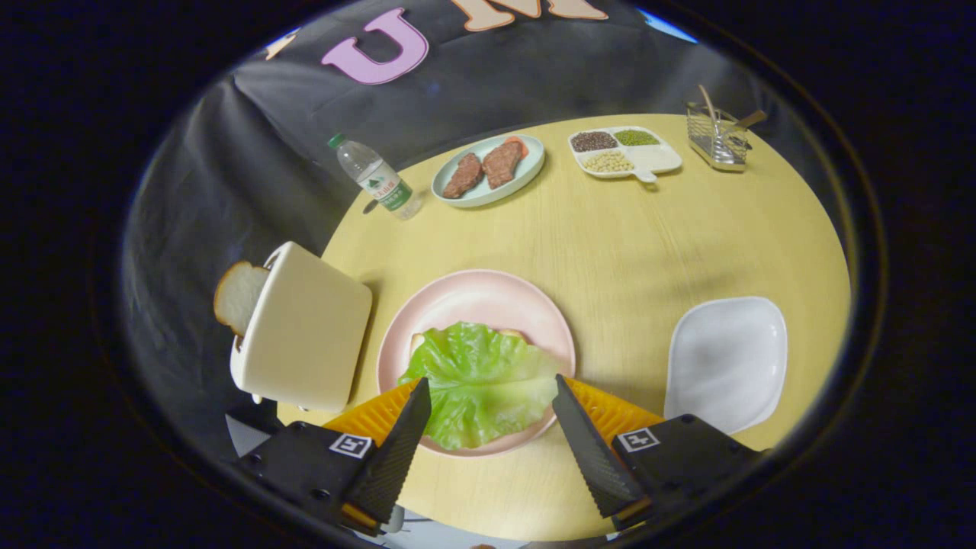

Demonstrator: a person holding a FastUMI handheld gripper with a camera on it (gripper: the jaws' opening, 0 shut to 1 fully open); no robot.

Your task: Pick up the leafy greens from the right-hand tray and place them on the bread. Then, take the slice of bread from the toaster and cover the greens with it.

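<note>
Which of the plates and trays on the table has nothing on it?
The white tray, right of the open gripper. The pink plate holds bread and lettuce, the blue plate meat, the divided tray beans.

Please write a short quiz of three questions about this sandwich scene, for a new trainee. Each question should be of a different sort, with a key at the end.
1. True or false: the leafy greens already lie over the bread on the pink plate.
2. Where is the remaining bread slice? A) on the white tray B) sticking out of the toaster C) between the claw's fingers
3. Fill in: the claw is ____, holding nothing.

Key
1. True; the white tray is bare.
2. B
3. open; its fingers stand apart on either side of the greens.
</note>
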